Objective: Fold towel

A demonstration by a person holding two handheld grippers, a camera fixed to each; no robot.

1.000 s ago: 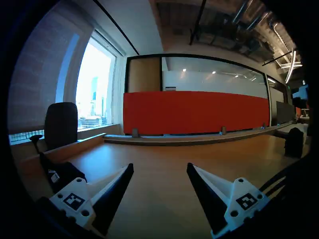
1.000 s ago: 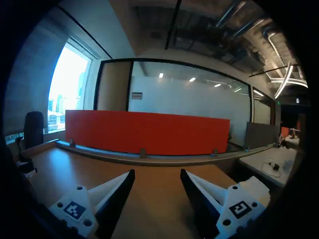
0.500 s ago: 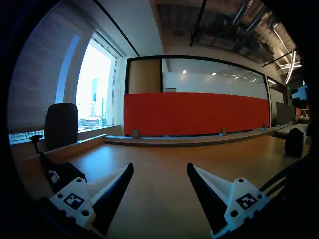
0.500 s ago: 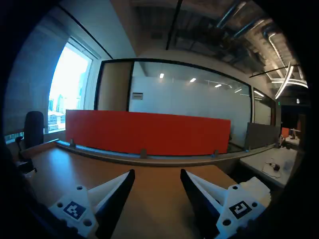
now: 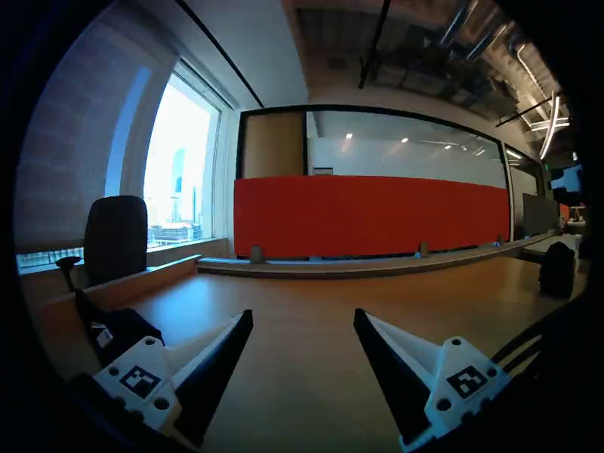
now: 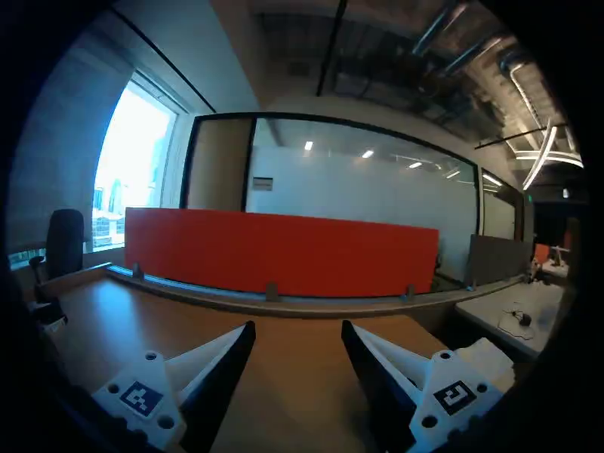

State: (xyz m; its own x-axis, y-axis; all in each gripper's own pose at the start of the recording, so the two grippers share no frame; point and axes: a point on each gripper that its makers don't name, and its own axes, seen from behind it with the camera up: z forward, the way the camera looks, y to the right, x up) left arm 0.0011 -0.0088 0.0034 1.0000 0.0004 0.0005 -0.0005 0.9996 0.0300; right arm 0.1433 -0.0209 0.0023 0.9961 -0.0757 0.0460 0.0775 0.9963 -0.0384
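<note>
In the left gripper view my left gripper (image 5: pixel 302 321) is held level just above a wooden table (image 5: pixel 317 302), open, with nothing between its white fingers (image 5: pixel 411 362). In the right gripper view my right gripper (image 6: pixel 298 332) is open too, low over the same wooden table (image 6: pixel 294 332), its fingers (image 6: pixel 392 370) holding nothing. I see no towel in either view; both cameras look out across the table top toward a red partition.
A red partition (image 5: pixel 370 211) stands along the table's far edge. A black office chair (image 5: pixel 115 235) sits by the window at left. A dark object (image 5: pixel 557 269) stands on the table at far right. A white desk (image 6: pixel 513 306) with cables lies beyond the table's right end.
Both views have shifted very slightly; the grippers stay open and hold nothing.
</note>
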